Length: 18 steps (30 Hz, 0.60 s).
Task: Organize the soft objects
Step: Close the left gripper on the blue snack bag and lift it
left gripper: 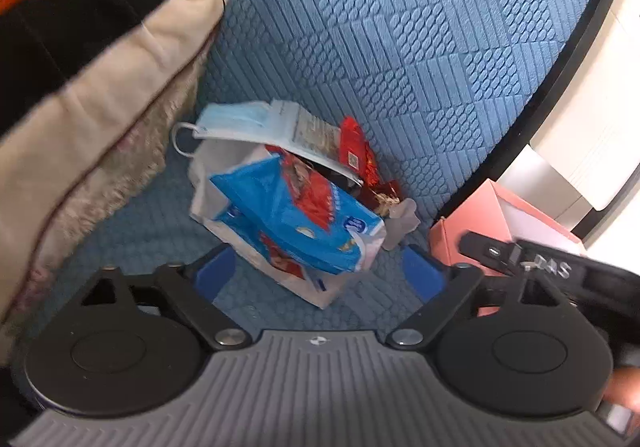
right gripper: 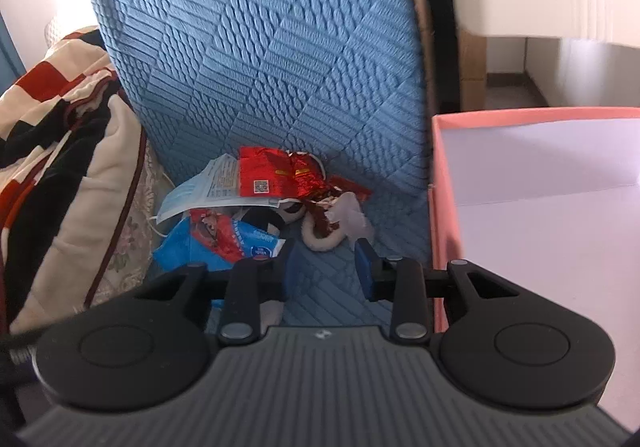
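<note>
Reaching step: the left gripper (left gripper: 320, 271) hovers, fingers spread, over the crinkly blue plastic packet (left gripper: 296, 215) on the blue quilted seat (left gripper: 140, 231). The right gripper (right gripper: 326, 267) is half-spread, empty. Next, probably: pinch the packet and carry it to the pink cardboard box (right gripper: 444, 215).

I see a blue snack packet (left gripper: 296, 219) lying tilted on a white bag (left gripper: 224, 207) in the sofa corner, a pale blue face mask (left gripper: 236, 119) draped over them, and a crumpled red foil wrapper (right gripper: 280, 175) behind, against the backrest.
</note>
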### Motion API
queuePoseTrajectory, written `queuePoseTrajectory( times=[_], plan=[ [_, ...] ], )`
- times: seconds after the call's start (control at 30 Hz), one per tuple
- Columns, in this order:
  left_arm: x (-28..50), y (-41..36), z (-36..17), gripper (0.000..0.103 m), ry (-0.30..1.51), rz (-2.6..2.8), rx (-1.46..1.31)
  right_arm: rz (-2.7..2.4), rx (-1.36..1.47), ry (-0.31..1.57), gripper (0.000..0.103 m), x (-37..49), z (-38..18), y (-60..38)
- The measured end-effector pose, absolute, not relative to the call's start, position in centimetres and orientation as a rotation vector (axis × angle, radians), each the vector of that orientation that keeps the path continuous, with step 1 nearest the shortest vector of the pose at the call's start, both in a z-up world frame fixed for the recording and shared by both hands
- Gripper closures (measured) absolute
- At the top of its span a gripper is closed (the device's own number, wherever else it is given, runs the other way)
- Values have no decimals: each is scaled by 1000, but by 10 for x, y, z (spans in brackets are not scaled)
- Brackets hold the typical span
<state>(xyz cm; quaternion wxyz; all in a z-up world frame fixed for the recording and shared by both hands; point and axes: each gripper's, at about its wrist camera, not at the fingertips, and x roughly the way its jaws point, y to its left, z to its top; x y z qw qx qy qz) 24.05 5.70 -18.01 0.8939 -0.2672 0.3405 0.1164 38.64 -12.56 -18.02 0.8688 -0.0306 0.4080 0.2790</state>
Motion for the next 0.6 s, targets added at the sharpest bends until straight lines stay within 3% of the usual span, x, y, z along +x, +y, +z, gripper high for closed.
queuePoseTrajectory(
  times=[0.1,0.47,0.6],
  plan=[
    [249,57,-192,22,714,233,-588,576,-85,873,68,401,-190,-114],
    [268,71,-228,31,687,243,-838,545,-197,922,67,453,-234,-76],
    [276,73,-237,42,681,252,-896,548,-244,932,67,461,-246,-67]
  ],
)
